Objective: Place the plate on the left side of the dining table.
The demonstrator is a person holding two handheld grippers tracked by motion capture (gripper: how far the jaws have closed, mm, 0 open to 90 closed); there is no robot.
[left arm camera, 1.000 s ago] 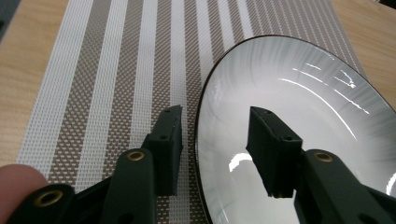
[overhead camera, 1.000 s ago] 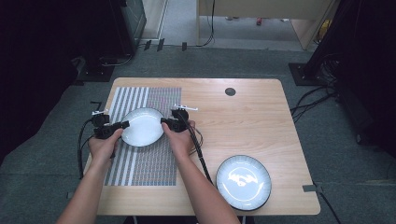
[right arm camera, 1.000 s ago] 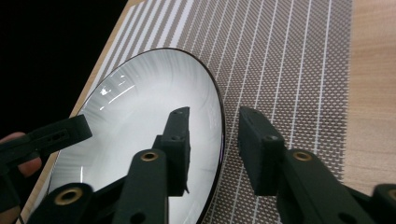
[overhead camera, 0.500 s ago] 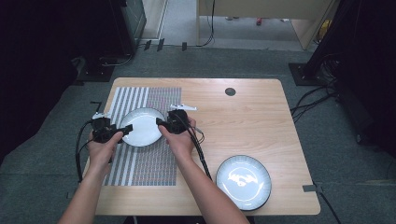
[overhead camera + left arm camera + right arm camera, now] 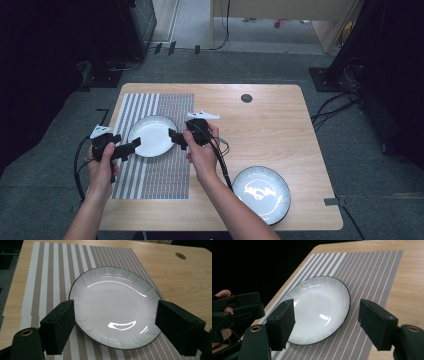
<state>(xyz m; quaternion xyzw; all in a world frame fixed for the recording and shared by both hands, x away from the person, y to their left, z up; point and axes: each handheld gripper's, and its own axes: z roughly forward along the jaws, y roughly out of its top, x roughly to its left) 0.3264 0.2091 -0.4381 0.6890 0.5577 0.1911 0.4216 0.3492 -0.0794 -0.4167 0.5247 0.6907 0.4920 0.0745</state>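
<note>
- Plate (image 5: 151, 136) sitting flat on the striped mat (image 5: 155, 170), toward the left of the surface (image 5: 270, 130).
- Left claw (image 5: 134, 145) and right claw (image 5: 172, 135) flanking its rim, both having just been spreading, nothing pinched.
- Risking a clipped rim while pulling away, skidding the plate across the mat.
- Second plate (image 5: 261, 193) lying near the front edge, risking a knock from the right forearm.

A light wooden table (image 5: 280, 130) with a round dark cable hole (image 5: 246, 98) stands on grey carpet (image 5: 350, 165). Black cables (image 5: 335, 107) trail across the floor at right. Dark equipment (image 5: 135, 25) looms behind; a pale wooden cabinet (image 5: 280, 20) stands farther back.
</note>
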